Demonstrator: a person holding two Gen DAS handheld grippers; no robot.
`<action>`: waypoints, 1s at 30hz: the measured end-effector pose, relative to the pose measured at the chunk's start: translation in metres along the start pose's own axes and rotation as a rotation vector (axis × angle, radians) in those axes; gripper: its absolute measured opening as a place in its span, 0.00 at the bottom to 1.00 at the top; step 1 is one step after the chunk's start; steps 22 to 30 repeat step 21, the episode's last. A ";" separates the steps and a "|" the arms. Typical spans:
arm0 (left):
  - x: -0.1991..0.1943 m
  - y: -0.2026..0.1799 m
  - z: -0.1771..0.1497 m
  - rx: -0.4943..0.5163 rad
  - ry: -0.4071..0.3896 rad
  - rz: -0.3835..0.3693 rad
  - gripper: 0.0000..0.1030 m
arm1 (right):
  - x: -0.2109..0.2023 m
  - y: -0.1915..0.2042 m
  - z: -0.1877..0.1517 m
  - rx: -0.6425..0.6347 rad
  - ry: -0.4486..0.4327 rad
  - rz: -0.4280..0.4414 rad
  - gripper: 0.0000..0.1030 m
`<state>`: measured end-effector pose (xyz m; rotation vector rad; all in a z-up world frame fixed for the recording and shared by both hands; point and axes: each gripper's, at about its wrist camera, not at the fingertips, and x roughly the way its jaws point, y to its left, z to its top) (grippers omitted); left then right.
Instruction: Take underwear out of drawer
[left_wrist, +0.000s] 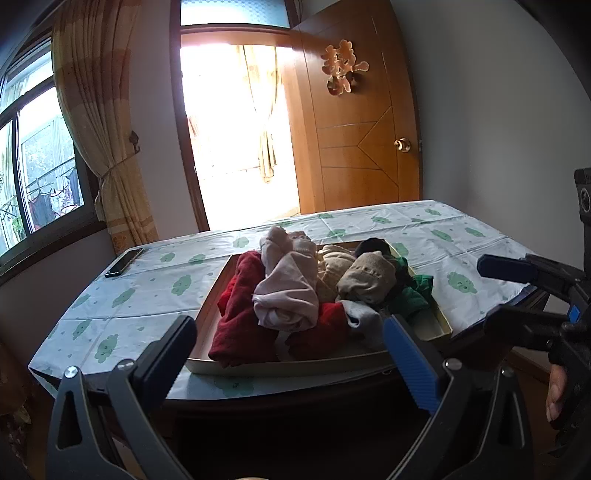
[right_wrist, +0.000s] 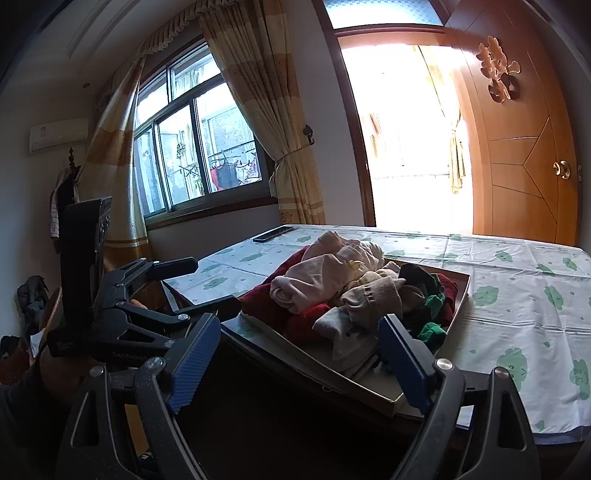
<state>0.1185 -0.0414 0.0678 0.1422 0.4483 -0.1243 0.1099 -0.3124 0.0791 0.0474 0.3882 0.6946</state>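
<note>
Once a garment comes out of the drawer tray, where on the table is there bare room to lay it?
Bare tablecloth lies between the phone and the drawer tray, and more right of the tray toward the table's far corner. The strip behind the tray is also free. The tray itself is heaped with clothes; both grippers hover open at its near edge.
</note>
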 end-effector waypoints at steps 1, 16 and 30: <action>0.000 0.000 0.001 0.001 0.002 -0.002 1.00 | 0.000 0.000 0.000 -0.001 0.000 -0.001 0.86; 0.003 0.003 0.000 -0.028 0.015 0.007 1.00 | -0.001 0.000 -0.002 0.001 0.003 -0.002 0.86; 0.001 0.000 0.000 -0.015 0.001 0.022 1.00 | -0.001 -0.002 -0.003 -0.002 0.008 -0.007 0.86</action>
